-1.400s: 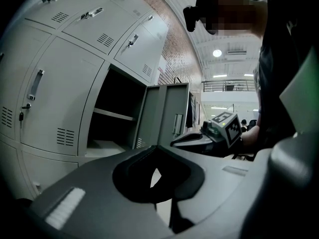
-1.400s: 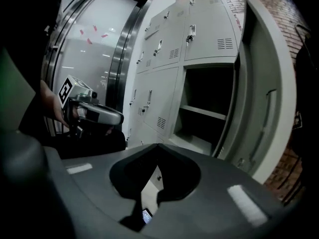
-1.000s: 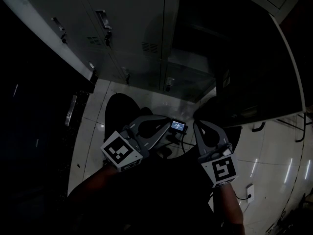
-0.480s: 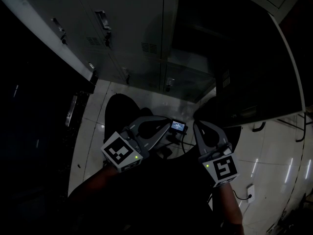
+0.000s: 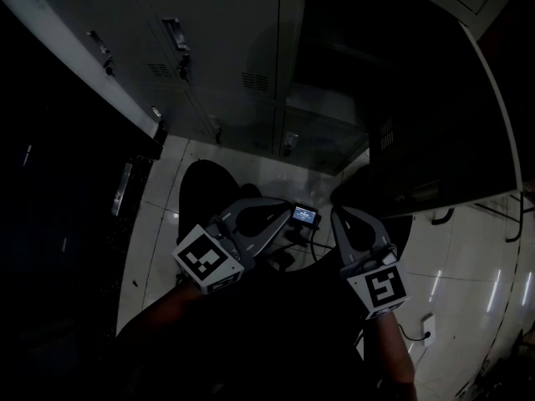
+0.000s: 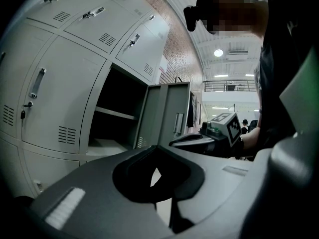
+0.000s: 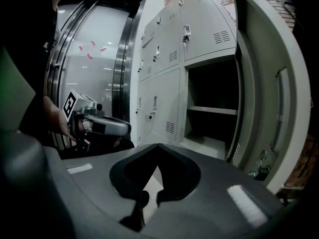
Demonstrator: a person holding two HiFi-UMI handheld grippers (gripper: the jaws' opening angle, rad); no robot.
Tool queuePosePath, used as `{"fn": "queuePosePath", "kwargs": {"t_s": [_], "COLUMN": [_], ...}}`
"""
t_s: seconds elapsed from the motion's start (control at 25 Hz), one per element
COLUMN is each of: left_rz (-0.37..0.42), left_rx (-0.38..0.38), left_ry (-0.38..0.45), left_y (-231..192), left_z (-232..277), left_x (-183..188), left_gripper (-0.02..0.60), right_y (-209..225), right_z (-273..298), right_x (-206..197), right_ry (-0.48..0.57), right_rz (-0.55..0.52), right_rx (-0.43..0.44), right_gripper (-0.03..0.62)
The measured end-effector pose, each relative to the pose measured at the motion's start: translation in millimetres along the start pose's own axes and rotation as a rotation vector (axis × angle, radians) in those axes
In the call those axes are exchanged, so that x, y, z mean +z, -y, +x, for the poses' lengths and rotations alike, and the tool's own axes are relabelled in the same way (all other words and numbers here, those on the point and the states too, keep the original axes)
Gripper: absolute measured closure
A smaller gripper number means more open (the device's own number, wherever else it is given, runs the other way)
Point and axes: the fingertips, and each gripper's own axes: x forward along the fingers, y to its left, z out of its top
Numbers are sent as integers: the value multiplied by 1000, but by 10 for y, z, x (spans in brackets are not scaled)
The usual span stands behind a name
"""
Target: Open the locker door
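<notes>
- Well, we find little to read. The marker cubes (image 5: 207, 260) on both grippers show only black-and-white square patterns. A small lit screen (image 5: 305, 215) sits between the two tools, its print too small to make out.
- The left gripper (image 6: 158, 148) has its jaws pressed together at the tips, and nothing sits between them.
- The right gripper (image 7: 158, 146) is likewise pressed together and empty.
- The locker door (image 6: 167, 114) stands swung open. Its free edge points out into the room, and a vertical handle (image 6: 178, 124) sits on its outer face.
- Beside the door's hinge edge the open compartment (image 6: 117, 118) is dark inside. One shelf (image 6: 114, 113) crosses it, and its bottom ledge is pale.
- In the right gripper view the same door fills the right side, with the compartment just left of it.
- The closed lockers (image 5: 209, 48) run along the bank to the left of the opening, each with a handle and slotted vents near its edge.
- In the head view both grippers hang low over the white tiled floor (image 5: 163, 199), well apart from the locker fronts.
- Bare tiles lie between the grippers and the bank's bottom edge. The open door reaches out on the right, above the right gripper in the picture.
</notes>
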Motion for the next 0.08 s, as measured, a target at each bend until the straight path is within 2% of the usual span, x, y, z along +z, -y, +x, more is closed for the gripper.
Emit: {"fn": "queuePosePath", "kwargs": {"t_s": [0.08], "left_rz": [3], "left_rx": [0], "left_ry": [0], "left_y": [-2], "left_z": [-1], "left_x": [-4], "left_gripper": [569], "right_y": [-3], "right_z": [1], "right_x": [-1], "right_ry": [0], "right_rz": [-1], "right_rx": [1], "right_gripper": [592]}}
